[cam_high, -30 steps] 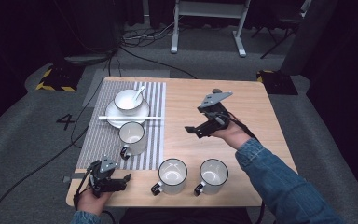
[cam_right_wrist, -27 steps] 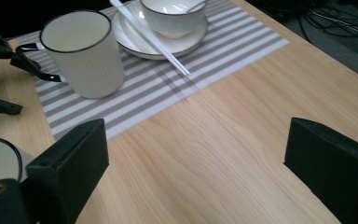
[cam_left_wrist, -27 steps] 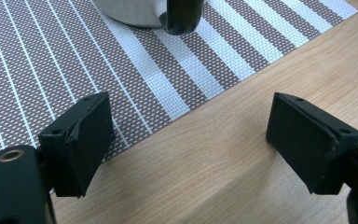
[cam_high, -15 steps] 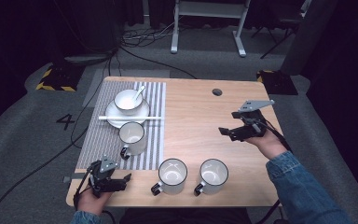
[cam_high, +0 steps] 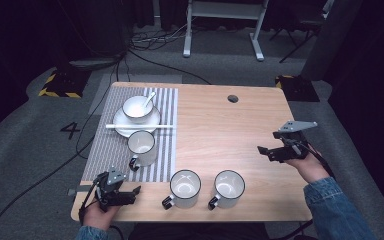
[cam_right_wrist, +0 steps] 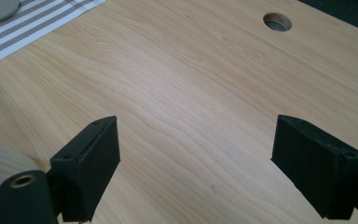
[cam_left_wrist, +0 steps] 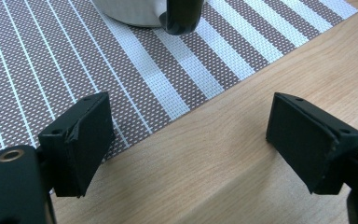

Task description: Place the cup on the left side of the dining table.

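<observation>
A: Three mugs stand on the table (cam_high: 220,125) now: one on the striped placemat (cam_high: 105,150), the mug on the mat (cam_high: 142,146), and two on bare wood, the middle mug (cam_high: 185,187) and the right-hand mug (cam_high: 229,185). What has changed?

B: The right gripper (cam_high: 274,152). A second ago it hovered over the far middle of the table; it has since swung out to the right edge, near the person's side. Its jaws stand wide apart with nothing between them.

A: And the left gripper (cam_high: 129,192)?

B: Unmoved at the near left corner, jaws also spread, empty.

A: So what does that mean for the work?

B: I'd judge the right hand is retreating to rest, or lining up on the right-hand mug. No mug is touched yet.

A: Anything the gripper views add?

B: The left gripper view shows the black mug handle (cam_left_wrist: 182,16) just ahead on the mat, close to that gripper. The right gripper view shows bare wood and the cable hole (cam_right_wrist: 277,21). The high view alone shows the bowl (cam_high: 138,108) with its spoon on a plate.
</observation>
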Tool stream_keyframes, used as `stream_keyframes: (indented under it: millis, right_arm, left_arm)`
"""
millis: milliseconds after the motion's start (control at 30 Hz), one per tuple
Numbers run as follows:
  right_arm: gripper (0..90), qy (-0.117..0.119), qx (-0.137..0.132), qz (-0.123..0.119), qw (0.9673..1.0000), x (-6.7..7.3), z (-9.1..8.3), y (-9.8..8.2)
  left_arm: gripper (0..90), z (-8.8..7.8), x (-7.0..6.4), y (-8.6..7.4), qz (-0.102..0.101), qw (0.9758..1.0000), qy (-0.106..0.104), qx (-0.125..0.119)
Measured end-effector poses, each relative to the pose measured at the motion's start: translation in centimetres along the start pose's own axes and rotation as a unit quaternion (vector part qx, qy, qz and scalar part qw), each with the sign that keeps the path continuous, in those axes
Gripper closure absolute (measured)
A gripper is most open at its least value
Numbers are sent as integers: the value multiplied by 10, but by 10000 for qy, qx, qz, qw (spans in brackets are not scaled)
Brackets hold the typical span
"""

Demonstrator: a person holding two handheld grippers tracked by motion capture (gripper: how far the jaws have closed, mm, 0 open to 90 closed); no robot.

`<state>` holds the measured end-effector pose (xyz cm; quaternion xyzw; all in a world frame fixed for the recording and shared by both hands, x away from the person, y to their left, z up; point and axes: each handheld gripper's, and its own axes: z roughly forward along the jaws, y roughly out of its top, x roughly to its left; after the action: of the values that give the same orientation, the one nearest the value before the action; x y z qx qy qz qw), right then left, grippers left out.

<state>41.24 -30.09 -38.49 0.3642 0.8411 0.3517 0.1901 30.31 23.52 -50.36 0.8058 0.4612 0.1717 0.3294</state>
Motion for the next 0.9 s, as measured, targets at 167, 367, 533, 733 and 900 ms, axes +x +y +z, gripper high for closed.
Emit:
stream_keyframes:
  millis: [167,367,533,733,900]
  right_arm:
    - [153,-117,4,169,9998,-6,-3,-21]
    - [153,-182,-76,472,9987,-14,-3,-53]
    - [153,-246,-127,573,9980,-19,-5,-74]
    - [152,-251,-189,570,9979,-20,-6,-95]
    - [153,-260,-230,678,9971,-20,-5,-112]
  left_arm:
    - [153,0,0,0,-2,10000,-9,4]
    - [152,0,0,0,-6,10000,-7,2]
    - [153,0,0,0,10,10000,1,8]
    - [153,0,0,0,18,10000,-6,19]
    - [153,0,0,0,23,10000,-7,22]
